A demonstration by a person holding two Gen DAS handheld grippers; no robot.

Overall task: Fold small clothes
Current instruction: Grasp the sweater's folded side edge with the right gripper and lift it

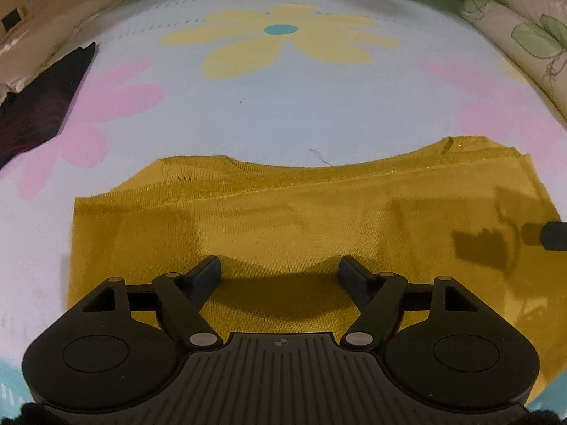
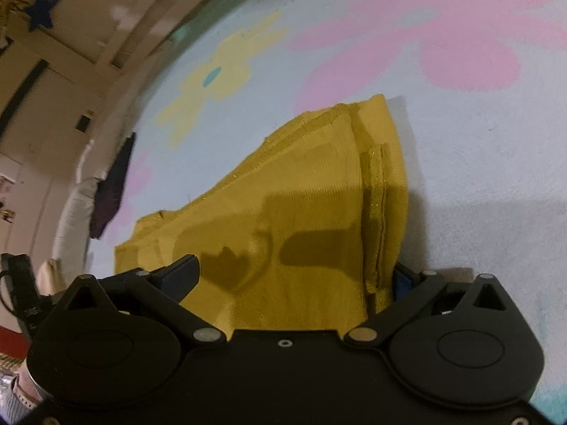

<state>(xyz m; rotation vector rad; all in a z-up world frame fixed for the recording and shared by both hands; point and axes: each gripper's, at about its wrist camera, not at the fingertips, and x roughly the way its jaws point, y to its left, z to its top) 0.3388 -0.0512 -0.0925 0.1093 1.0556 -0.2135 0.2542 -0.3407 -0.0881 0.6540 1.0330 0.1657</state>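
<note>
A mustard-yellow knit garment (image 1: 283, 212) lies folded flat on a light blue sheet (image 1: 265, 113) printed with flowers. My left gripper (image 1: 280, 267) hovers open over the garment's near part, with only flat cloth between its fingers. In the right wrist view the same garment (image 2: 301, 205) shows a stitched hem folded over along its right side. My right gripper (image 2: 290, 276) stands wide open at the garment's near edge. Its left finger is above the cloth and its right finger is partly hidden behind the hem. A tip of the right gripper (image 1: 553, 235) shows at the garment's right end.
A dark garment (image 1: 39, 106) lies at the sheet's left edge, also visible as the dark garment (image 2: 113, 191). A leaf-print pillow (image 1: 524, 35) sits at the far right. Beyond the bed stands a wall with a blue star (image 2: 42, 9). A striped sleeve (image 2: 16, 403) shows bottom left.
</note>
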